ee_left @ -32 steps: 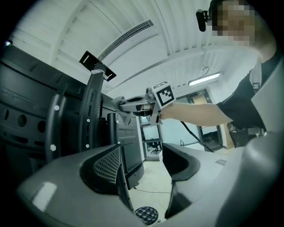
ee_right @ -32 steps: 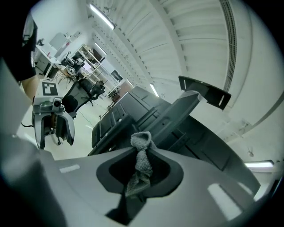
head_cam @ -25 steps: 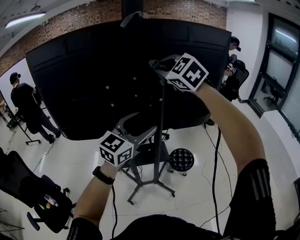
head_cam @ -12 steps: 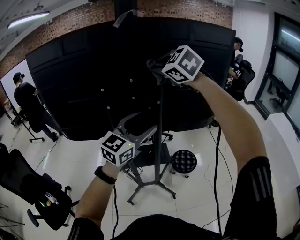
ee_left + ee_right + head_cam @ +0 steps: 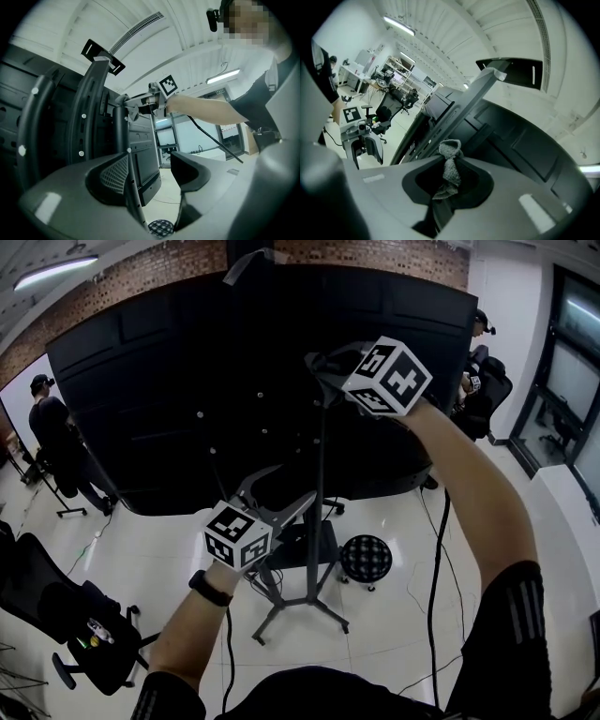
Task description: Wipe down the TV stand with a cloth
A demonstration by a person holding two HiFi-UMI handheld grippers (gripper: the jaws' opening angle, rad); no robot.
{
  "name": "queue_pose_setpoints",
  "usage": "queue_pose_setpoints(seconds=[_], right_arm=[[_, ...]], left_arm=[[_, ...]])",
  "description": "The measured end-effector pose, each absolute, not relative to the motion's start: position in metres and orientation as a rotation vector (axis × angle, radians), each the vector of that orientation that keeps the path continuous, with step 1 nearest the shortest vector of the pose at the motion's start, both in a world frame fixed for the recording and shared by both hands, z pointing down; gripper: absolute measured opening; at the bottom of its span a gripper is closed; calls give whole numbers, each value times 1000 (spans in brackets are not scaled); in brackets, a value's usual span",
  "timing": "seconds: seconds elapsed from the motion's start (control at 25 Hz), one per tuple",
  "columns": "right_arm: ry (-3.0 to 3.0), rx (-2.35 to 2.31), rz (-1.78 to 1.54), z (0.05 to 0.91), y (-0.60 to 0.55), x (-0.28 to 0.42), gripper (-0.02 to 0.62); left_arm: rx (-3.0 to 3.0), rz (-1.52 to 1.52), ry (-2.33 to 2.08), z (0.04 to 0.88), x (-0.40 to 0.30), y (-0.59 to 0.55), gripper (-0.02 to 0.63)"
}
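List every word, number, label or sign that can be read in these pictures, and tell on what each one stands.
No text here can be read.
Left cube, right cube: black-and-white square patterns only, no letters or numbers.
Far sheet, left gripper view: its print is too small to read.
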State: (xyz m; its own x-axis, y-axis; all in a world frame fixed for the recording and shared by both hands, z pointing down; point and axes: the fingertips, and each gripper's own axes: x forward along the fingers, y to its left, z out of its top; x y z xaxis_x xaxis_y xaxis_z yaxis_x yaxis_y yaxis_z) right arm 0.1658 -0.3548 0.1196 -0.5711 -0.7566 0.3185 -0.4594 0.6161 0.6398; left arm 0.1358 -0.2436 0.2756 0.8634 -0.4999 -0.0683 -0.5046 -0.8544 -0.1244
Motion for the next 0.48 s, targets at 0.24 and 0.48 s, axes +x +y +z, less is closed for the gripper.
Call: queue_pose_setpoints(seconds=[0.24,0.48], right_arm=[[-1994,915,-1058,137,-326,155,46],[-1855,852,-1200,168,-321,145,46]], left_arm=[[-2898,35,798,282,130,-248,307],[-2923,24,791,293,135,-248,307]])
